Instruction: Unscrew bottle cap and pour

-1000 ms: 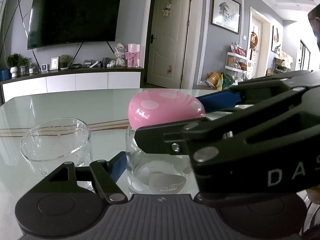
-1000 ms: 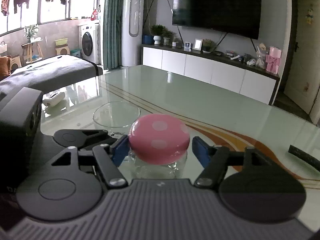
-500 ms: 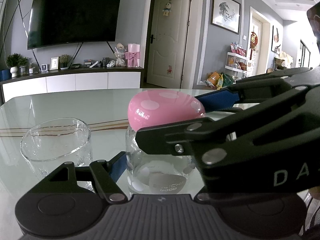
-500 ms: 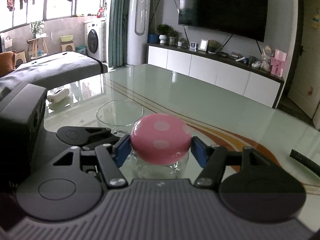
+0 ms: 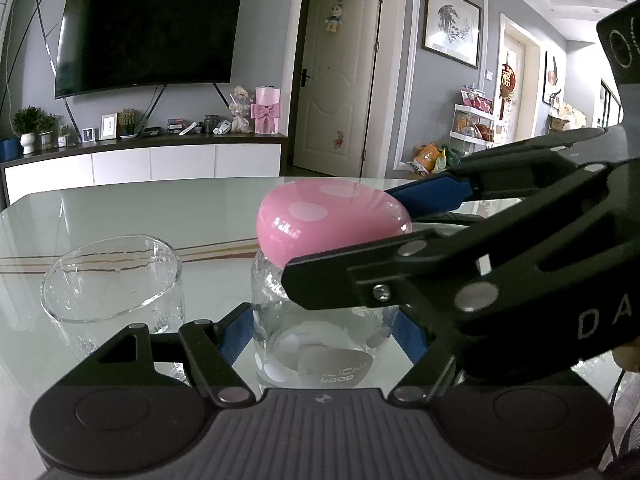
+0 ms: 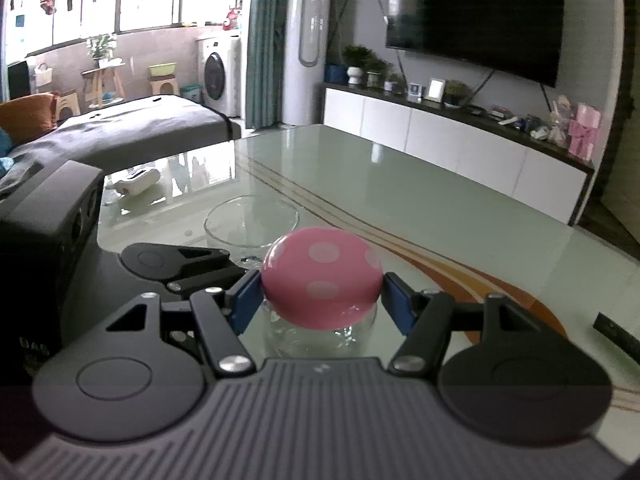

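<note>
- The bottle [image 5: 320,344], clear glass, stands upright on the tabletop [image 5: 160,208]; it is the landmark here.
- The cap [image 6: 322,282], pink with pale dots, sits on top of the bottle, not yet off.
- The glass [image 5: 112,280] stands just beside the bottle, on its left in the left wrist view, and looks empty.
- Left tongs [image 5: 324,332]: closed around the bottle's body below the cap, blue pads against the glass on both sides, holding it steady.
- Right tongs [image 6: 320,300]: closed tight on the cap, one blue pad pressed to each side of it.
- Step in hand, as I judge it: unscrewing, with the bottle braced below and the cap gripped above.
- How far the thread has loosened cannot be told; the cap looks seated.
- Next move calls for twisting the right tongs about the bottle's upright axis while the left tongs resist, then lifting the cap straight up.
- Risk: the rounded, glossy cap could slip between the pads.
- Pouring into the glass comes after.
</note>
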Demonstrator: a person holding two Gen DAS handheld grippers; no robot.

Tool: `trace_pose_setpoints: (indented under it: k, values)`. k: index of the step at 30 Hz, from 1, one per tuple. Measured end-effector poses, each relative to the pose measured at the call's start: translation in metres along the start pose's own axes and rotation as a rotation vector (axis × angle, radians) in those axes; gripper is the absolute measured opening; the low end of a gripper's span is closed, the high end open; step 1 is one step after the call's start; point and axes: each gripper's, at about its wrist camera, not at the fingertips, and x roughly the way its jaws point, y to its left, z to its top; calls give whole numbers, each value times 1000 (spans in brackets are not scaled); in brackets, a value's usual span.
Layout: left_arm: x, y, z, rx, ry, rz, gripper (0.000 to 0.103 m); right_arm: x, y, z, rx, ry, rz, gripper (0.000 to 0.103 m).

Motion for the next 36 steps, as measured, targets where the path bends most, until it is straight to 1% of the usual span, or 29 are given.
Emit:
trace_pose_setpoints:
  k: [12, 25, 29, 35, 36]
  values:
    - [-2, -1, 0, -1, 0, 1, 78, -3, -12, 0, -45, 4, 89, 65]
    - [-3, -5, 0, 3, 3, -1, 79, -4, -20, 0, -62, 7, 121, 66]
    - [-3, -6, 0, 6, 6, -6, 81, -4, -22, 0, -63, 7, 107, 71]
    - [-4, -6, -1, 18, 7, -6, 85, -6, -21, -2, -43, -4, 93, 83]
    - [-4, -6, -1, 20, 7, -4, 86, -6, -21, -2, -35, -4, 92, 83]
